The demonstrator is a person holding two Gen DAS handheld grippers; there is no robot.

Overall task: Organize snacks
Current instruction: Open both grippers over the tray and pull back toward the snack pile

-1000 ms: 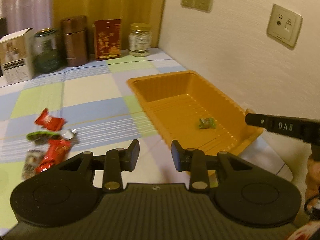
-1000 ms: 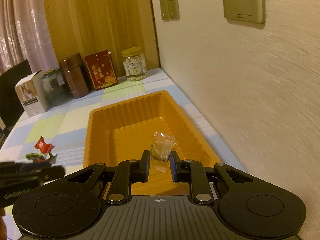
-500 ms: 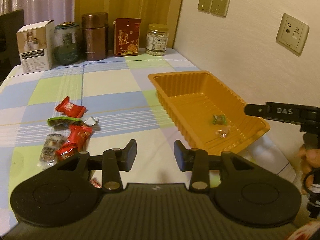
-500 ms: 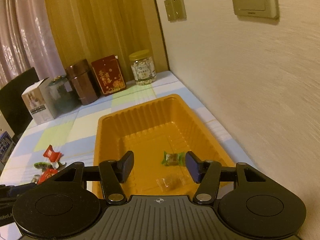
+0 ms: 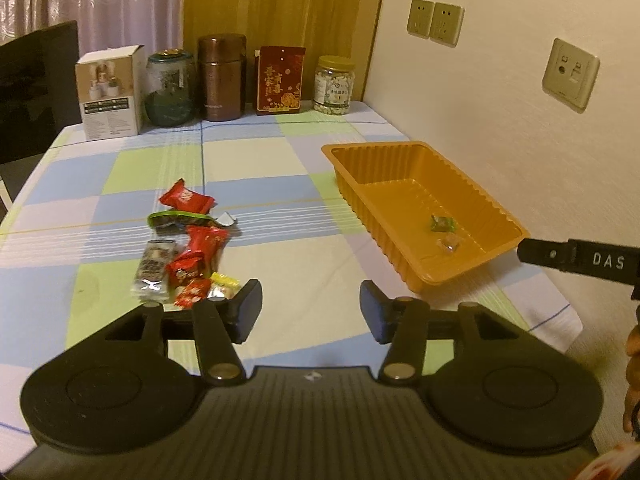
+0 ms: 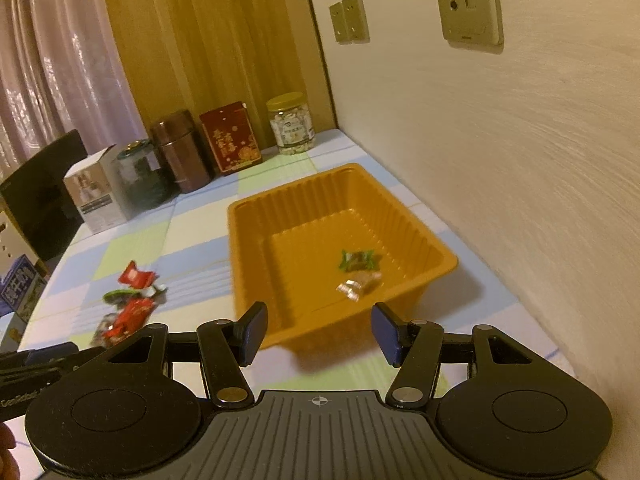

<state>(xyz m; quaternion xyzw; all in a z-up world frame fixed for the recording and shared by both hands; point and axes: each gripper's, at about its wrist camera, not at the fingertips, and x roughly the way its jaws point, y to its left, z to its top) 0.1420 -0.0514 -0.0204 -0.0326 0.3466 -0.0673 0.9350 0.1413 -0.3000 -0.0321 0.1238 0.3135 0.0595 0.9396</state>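
An orange tray (image 5: 496,208) (image 6: 240,256) sits on the checked tablecloth by the wall. It holds a green-wrapped candy (image 5: 443,223) (image 6: 357,260) and a clear-wrapped candy (image 5: 449,243) (image 6: 357,282). A pile of snacks (image 5: 182,252) (image 6: 127,300), mostly red wrappers, lies on the cloth left of the tray. My left gripper (image 5: 311,310) is open and empty above the table's near side, right of the pile. My right gripper (image 6: 319,332) is open and empty, above the tray's near edge. One of its fingers (image 5: 576,258) shows in the left wrist view.
A white box (image 5: 110,94), a glass jar (image 5: 170,88), a brown canister (image 5: 221,77), a red box (image 5: 280,80) and a nut jar (image 5: 334,85) line the back edge. A dark chair (image 5: 36,88) stands at the left. The wall runs along the right.
My right gripper opened, dropped the clear-wrapped candy into the tray and pulled back. My left gripper opened wider and drew back, bringing more of the pile into view.
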